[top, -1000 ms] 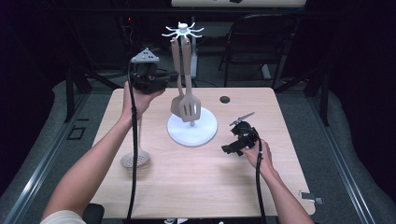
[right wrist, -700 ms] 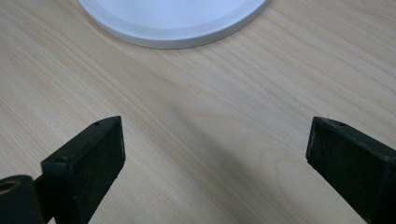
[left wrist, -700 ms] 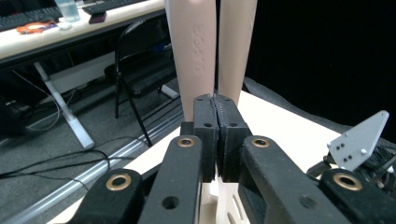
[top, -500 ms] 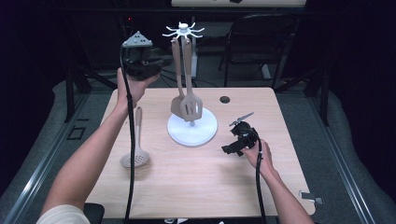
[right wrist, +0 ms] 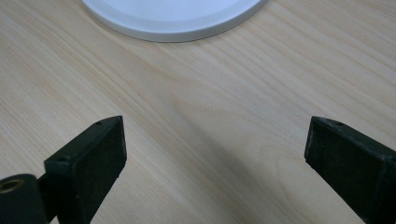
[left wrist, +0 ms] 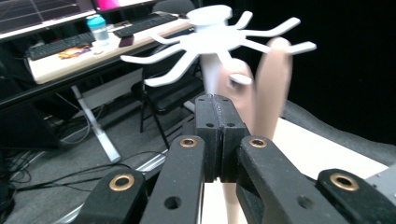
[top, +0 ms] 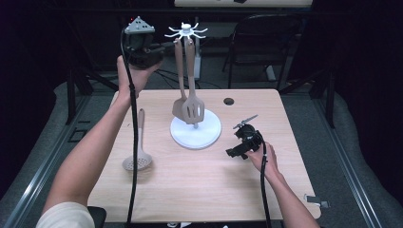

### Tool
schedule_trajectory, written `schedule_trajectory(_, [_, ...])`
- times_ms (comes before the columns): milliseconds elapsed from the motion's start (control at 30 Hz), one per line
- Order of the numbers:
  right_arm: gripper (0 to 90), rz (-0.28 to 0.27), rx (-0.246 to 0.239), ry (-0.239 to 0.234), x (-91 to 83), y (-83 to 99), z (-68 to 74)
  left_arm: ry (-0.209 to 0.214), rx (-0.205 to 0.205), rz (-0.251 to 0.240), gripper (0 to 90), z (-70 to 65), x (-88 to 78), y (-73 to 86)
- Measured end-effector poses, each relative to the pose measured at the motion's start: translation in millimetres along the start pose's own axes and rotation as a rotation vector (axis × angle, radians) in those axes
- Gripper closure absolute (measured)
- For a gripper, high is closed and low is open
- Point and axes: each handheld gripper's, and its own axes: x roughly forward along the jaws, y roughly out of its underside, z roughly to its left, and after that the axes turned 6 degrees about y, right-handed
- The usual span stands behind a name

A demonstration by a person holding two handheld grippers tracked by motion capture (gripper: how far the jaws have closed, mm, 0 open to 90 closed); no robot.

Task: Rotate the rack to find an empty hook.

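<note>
On the table, the rack stands at the middle with two spatulas hanging from its top. A slotted spoon lies to its left, the right gripper to its right.

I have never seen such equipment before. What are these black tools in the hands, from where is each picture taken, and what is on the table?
There is no robot arm here. A person holds a hand tool with a two-jaw claw in each hand, each with a small camera on it.

The high view looks down from above the person. The left claw is raised beside the top of the white utensil stand. The left gripper view looks along its jaws: they are pressed together with nothing between them, and the stand's hooks are just behind.

The right claw rests low on the wooden table. The right gripper view shows its jaws wide apart and empty, above bare wood near the stand's base.

Two spatulas hang on the stand. A slotted spoon lies on the table at the left.
</note>
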Motion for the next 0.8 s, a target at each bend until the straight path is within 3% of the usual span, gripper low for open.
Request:
schedule_trajectory(233, [5.4,0.016,-0.013,0.005,0.5,-0.4,0.1,-0.025,-0.010,-0.022,90.0,8.7,0.8,-6.7])
schedule_trajectory(800, [5.6,0.015,-0.018,0.000,1.8,0.1,0.4,-0.071,-0.017,-0.005,90.0,19.1,12.2,-13.7])
